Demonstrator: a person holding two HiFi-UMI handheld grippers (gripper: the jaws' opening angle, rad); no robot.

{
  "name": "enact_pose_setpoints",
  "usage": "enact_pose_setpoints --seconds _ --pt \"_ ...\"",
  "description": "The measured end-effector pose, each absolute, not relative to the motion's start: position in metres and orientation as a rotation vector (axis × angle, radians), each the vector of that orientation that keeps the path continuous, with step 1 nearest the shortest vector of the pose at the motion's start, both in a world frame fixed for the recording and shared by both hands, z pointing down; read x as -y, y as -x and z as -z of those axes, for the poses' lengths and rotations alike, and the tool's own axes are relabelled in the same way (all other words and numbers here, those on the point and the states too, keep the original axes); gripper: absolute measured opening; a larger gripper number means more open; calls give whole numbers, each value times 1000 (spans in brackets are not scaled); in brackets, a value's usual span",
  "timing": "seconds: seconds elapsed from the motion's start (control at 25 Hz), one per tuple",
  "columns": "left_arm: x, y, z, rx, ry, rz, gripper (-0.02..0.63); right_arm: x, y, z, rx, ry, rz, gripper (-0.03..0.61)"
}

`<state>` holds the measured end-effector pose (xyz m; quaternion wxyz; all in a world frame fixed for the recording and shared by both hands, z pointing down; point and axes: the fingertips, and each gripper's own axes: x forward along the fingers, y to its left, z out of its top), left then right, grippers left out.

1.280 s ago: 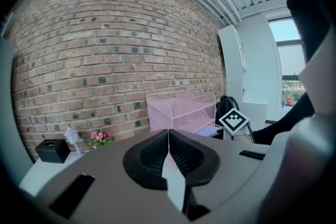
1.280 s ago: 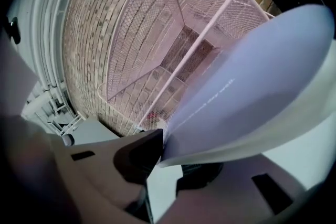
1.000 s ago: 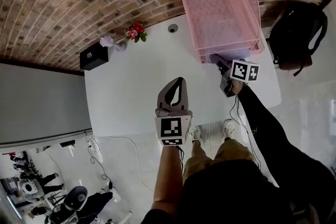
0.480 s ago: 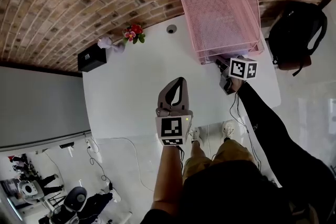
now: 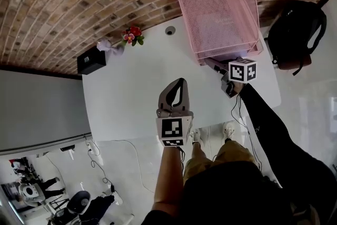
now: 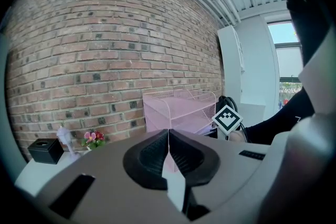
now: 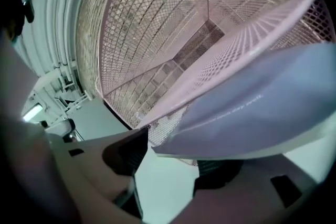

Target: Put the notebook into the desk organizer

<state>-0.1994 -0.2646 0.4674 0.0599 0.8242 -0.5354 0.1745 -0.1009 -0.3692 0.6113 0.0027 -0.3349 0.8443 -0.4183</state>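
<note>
The pink mesh desk organizer (image 5: 218, 8) stands at the table's far right corner. My right gripper (image 5: 217, 65) is at its front edge, low tier. In the right gripper view the pale lavender notebook (image 7: 252, 107) lies flat under the pink mesh shelf (image 7: 173, 34), reaching across the space between the jaws. The jaws are opening: the left pad (image 7: 126, 152) stands clear of the notebook's edge, and the notebook rests over the right one. My left gripper (image 5: 178, 93) hovers over the table's near middle, shut and empty, its pads (image 6: 168, 147) meeting.
On the white table (image 5: 131, 87) a black box (image 5: 91, 60), a small white figure (image 5: 108, 45) and red flowers (image 5: 132, 35) sit along the brick wall at the back left. A black backpack (image 5: 297, 34) lies on the floor to the right.
The right gripper has edged slightly closer to the organizer's front. The left gripper has stayed where it was.
</note>
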Motion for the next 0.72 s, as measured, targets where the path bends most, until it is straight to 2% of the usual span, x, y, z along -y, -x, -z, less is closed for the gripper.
enact_pose_setpoints --seconds 0.56,0.72 --pt "270 193 -470 1591 -2496 -524 17 313 104 -649 -2863 1058 1545 272" --pt "272 190 -466 1589 -2509 -511 17 295 102 -643 -2939 1075 1458 272"
